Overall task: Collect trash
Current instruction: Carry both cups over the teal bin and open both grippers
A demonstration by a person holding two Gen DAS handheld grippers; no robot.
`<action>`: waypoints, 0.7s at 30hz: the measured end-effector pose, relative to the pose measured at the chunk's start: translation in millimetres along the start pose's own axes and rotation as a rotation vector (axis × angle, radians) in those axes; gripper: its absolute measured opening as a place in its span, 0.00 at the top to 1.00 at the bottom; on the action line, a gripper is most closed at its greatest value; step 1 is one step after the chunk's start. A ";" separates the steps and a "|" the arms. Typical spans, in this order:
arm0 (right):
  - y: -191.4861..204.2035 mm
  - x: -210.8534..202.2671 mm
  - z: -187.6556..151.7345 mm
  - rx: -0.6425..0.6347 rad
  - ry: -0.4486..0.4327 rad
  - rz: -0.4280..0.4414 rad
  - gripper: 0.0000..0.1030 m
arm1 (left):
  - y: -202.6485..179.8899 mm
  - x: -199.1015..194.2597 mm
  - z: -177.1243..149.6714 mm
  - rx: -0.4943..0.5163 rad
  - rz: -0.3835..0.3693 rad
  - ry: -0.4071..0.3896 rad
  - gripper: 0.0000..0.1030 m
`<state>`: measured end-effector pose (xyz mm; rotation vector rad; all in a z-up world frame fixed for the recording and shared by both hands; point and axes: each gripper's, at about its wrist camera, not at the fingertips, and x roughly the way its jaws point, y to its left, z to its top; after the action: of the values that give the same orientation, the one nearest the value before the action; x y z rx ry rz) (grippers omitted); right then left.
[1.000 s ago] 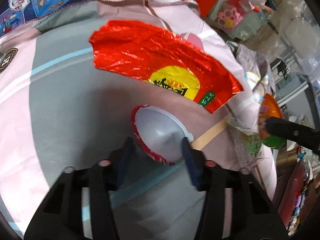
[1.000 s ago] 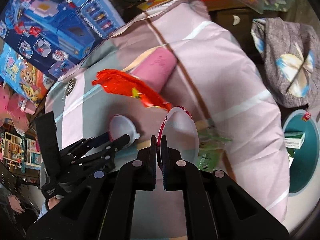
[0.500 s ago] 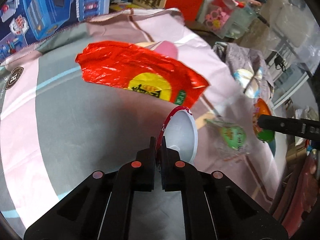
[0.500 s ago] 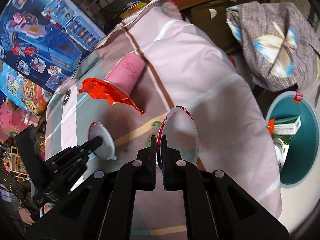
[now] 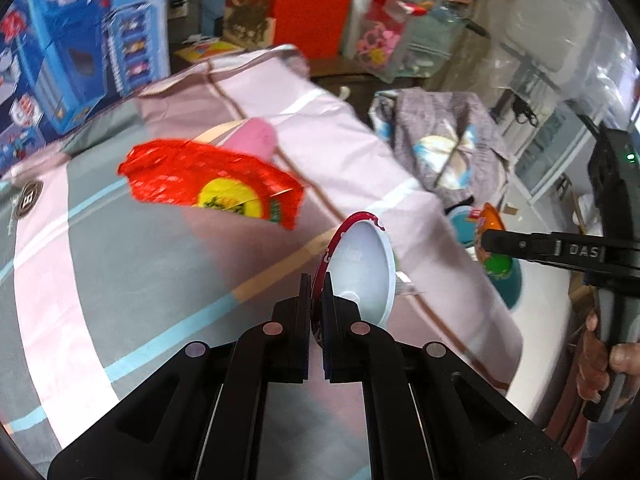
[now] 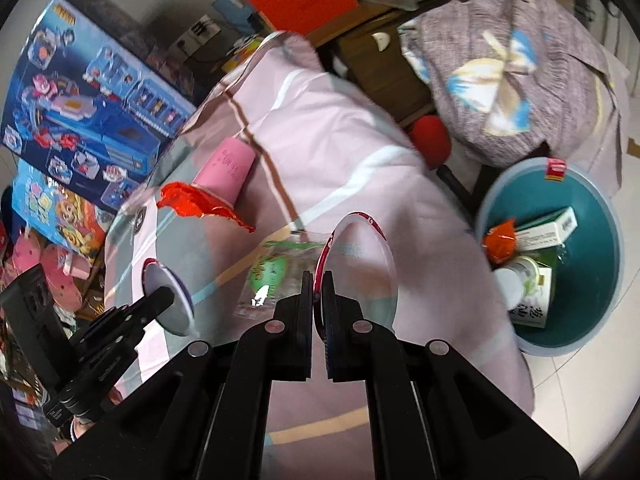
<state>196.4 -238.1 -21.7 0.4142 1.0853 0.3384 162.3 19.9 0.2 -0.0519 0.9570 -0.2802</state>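
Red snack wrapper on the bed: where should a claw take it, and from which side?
Grip the red snack wrapper by its torn corner nearest the cameras, which lifts off the bed cover. Come low from that side; the pink cup lies close behind the far edge.

Red wrapper (image 5: 212,184): crinkled glossy foil. Lid (image 5: 362,268): smooth white plastic, slight sheen. Second lid (image 6: 360,276): clear glossy plastic. Bedsheet (image 5: 120,272): matt woven cloth. Bin (image 6: 592,280): smooth teal plastic. Gripper fingers (image 5: 302,320): matt black plastic.
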 end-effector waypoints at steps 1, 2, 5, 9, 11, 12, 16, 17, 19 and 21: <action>-5.2 -3.0 -0.6 0.007 -0.006 0.000 0.95 | -9.0 -2.6 1.5 0.015 -0.007 -0.002 0.95; -12.3 -7.7 -1.6 0.017 -0.014 -0.001 0.95 | -13.9 -3.9 1.7 0.024 -0.011 -0.003 0.95; -33.5 -21.6 -4.4 0.051 -0.036 -0.003 0.95 | -37.0 -6.7 4.4 0.060 -0.023 -0.007 0.95; -63.3 -44.0 -9.0 0.095 -0.078 -0.015 0.95 | -67.8 -4.1 8.4 0.103 -0.056 0.003 0.95; -83.9 -57.0 -11.1 0.126 -0.102 -0.026 0.95 | -89.8 0.1 10.9 0.140 -0.074 0.009 0.95; -96.2 -64.0 -12.5 0.145 -0.115 -0.034 0.95 | -103.4 3.5 12.3 0.164 -0.088 0.014 0.95; -132.5 -80.5 -16.7 0.201 -0.140 -0.051 0.95 | -144.9 18.6 13.9 0.226 -0.130 0.038 0.95; -141.5 -83.7 -17.8 0.216 -0.144 -0.054 0.95 | -156.2 24.3 13.8 0.241 -0.141 0.049 0.95; -156.3 -88.2 -19.0 0.240 -0.150 -0.056 0.95 | -174.8 33.3 12.6 0.267 -0.153 0.065 0.95; -167.8 -90.4 -19.8 0.257 -0.152 -0.054 0.95 | -192.4 44.0 11.0 0.294 -0.163 0.086 0.95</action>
<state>150.3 -423.2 -40.4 0.6280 0.9917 0.1164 154.1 -177.5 3.5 0.1538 0.9901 -0.5746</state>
